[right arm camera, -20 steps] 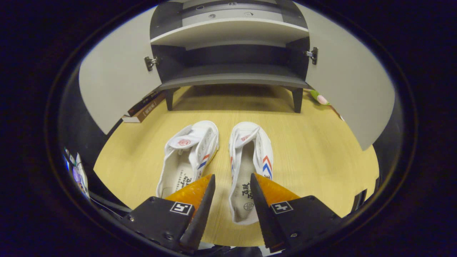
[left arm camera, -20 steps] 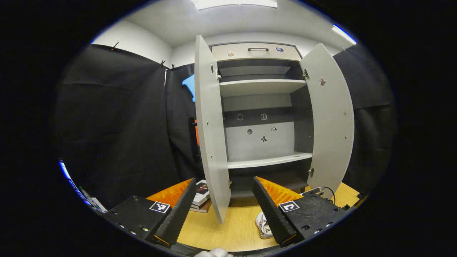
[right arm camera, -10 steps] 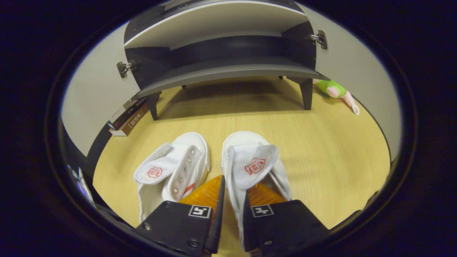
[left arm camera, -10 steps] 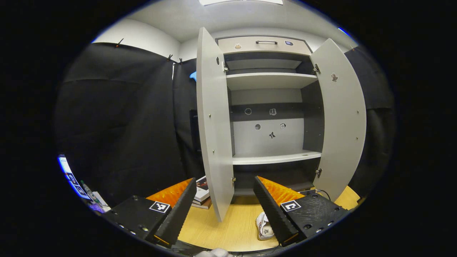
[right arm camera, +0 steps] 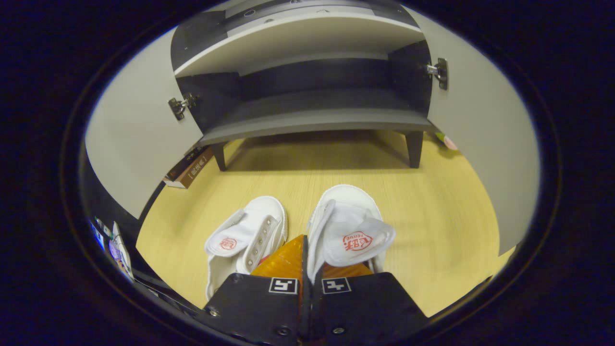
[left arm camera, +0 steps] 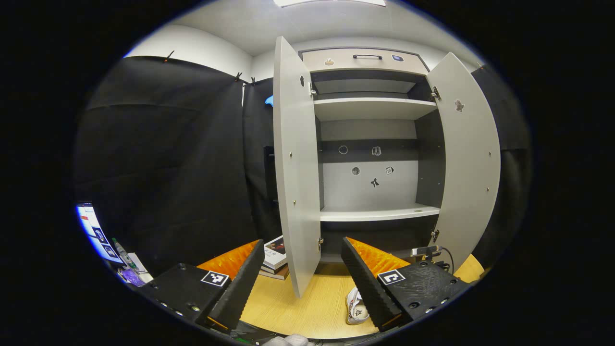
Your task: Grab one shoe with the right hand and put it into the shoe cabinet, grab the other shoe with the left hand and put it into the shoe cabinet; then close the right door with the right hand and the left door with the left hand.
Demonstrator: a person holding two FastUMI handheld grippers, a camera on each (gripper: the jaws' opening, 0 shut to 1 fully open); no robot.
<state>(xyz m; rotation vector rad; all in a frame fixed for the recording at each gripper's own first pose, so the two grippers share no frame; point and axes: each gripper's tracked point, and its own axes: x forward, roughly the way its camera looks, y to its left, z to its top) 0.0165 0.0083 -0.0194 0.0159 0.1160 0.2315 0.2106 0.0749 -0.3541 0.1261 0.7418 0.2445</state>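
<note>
Two white canvas shoes lie side by side on the wooden floor in front of the open shoe cabinet [right arm camera: 312, 117]. My right gripper [right arm camera: 305, 240] is shut on the left side wall of the right-hand shoe [right arm camera: 348, 226]; I cannot tell whether it is off the floor. The other shoe [right arm camera: 245, 235] lies just left of the fingers, untouched. In the left gripper view, my left gripper [left arm camera: 302, 245] is held open and high, facing the cabinet [left arm camera: 375, 105], with nothing between its fingers. Part of one shoe [left arm camera: 356, 307] peeks out beside the right finger. Both doors stand open.
The left door [left arm camera: 295, 168] and the right door [left arm camera: 473, 158] swing out toward me. A stack of books [right arm camera: 190, 168] lies on the floor by the left door. A small green and pink toy [right arm camera: 449, 142] sits behind the right cabinet leg. A cable [left arm camera: 442, 254] runs by the right door.
My right gripper has gone from open around the right-hand shoe's side wall to shut on it. The left gripper has drifted left, so the cabinet sits further right in its view.
</note>
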